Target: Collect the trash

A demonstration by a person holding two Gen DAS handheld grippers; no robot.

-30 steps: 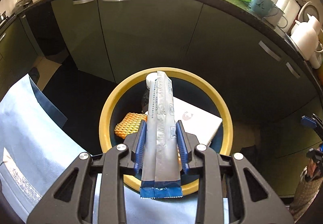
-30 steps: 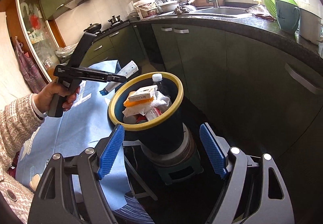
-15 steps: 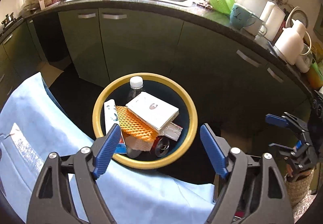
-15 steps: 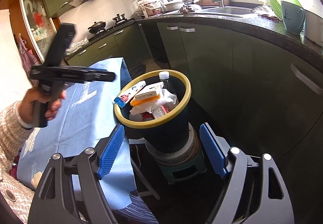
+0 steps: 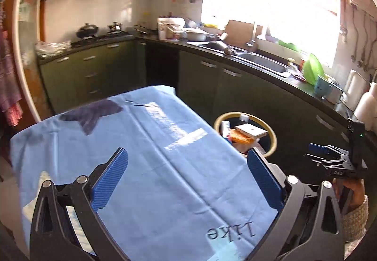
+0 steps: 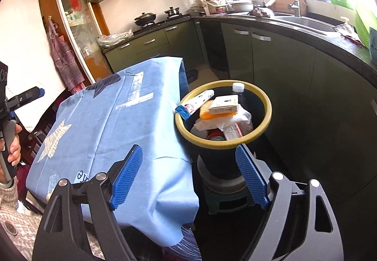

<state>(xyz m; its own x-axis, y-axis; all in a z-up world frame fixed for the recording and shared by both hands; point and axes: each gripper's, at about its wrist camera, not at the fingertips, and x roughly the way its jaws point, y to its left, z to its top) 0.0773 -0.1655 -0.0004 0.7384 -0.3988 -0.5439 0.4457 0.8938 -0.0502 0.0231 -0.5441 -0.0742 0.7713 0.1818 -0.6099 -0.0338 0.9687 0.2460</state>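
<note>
A dark bin with a yellow rim (image 6: 268, 105) stands beside the blue-clothed table (image 6: 106, 119). Inside lie a white tube (image 6: 198, 103) leaning on the rim, a small box (image 6: 223, 106), an orange foam net (image 6: 207, 112), crumpled white paper (image 6: 238, 119) and a bottle (image 6: 238, 87). My left gripper (image 5: 186, 155) hangs over the cloth (image 5: 165, 143), left of the bin (image 5: 274, 140); its jaws are opening wide with nothing between them. My right gripper (image 6: 189, 151) sits in front of the bin, jaws opening and empty.
Dark green cabinets and a black counter with a sink (image 6: 306, 20) curve behind the bin. A green stool (image 6: 223, 199) carries the bin. A stove with pots (image 6: 146, 17) is at the back. A hand (image 6: 13, 150) holds the left gripper's handle at the far left.
The left gripper let the white tube go into the bin, opened wide, then swung away up and left over the table. The right gripper shifted slightly.
</note>
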